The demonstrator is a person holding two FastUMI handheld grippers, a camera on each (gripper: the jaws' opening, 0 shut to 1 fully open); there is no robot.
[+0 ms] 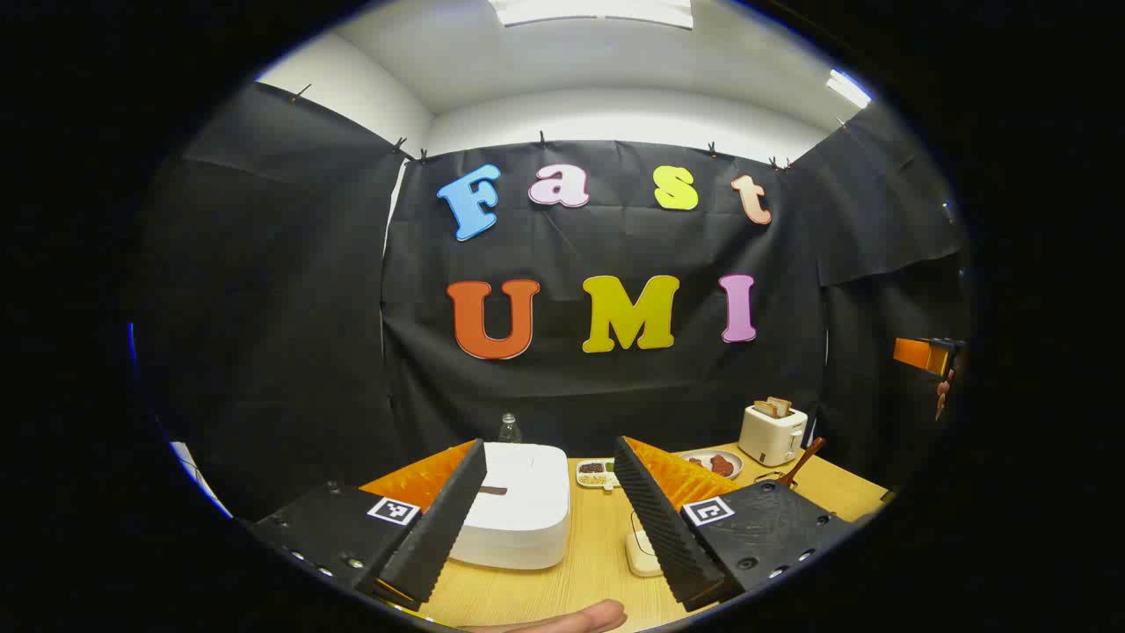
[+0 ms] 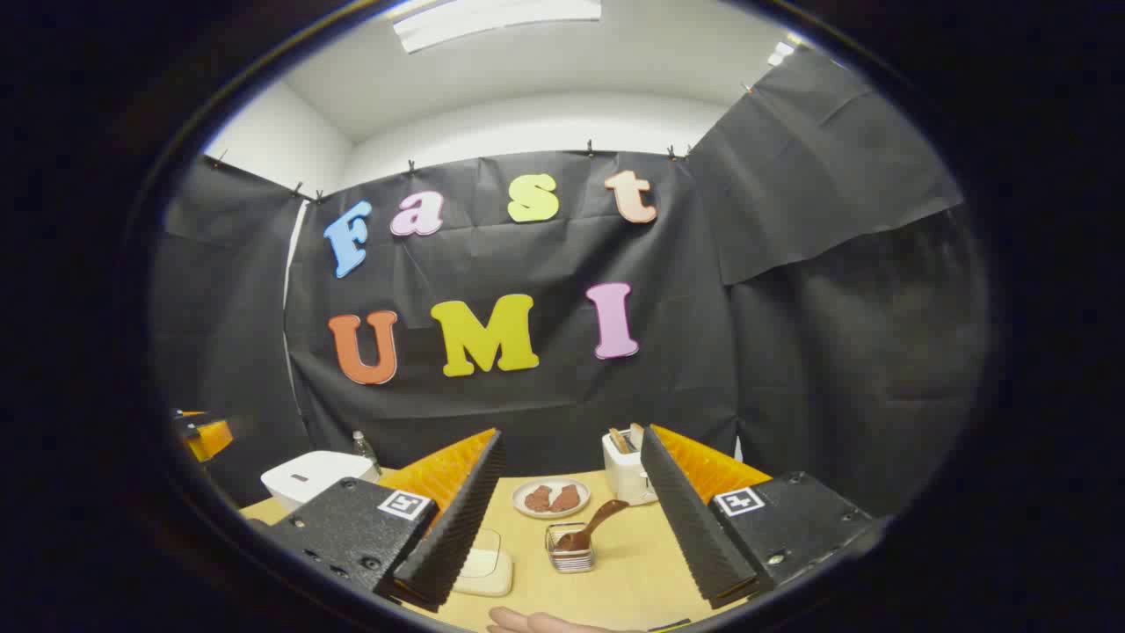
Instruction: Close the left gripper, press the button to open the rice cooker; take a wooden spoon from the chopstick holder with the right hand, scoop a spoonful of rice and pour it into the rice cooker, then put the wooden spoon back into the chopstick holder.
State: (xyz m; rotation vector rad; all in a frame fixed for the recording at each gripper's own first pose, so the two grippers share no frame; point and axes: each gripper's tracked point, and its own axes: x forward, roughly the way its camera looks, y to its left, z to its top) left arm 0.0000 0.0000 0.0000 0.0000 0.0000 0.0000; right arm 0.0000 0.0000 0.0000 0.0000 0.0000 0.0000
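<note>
First step not yet begun: left gripper (image 1: 549, 514) fingers stand wide above the shut rice cooker (image 1: 518, 514) at lower centre, the right gripper (image 2: 571, 519) is wide too, and the left must close before pressing the button

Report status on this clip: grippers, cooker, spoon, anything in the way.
Left gripper open, right gripper open, both empty. Rice cooker lid shut. Wooden spoon in its holder. Nothing in the way.

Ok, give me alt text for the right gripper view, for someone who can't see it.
The right gripper, jaws open, hovers over a wooden table, aimed at a wooden spoon standing in a holder. Behind it are a plate and toaster; a closed white rice cooker sits far left.
</note>
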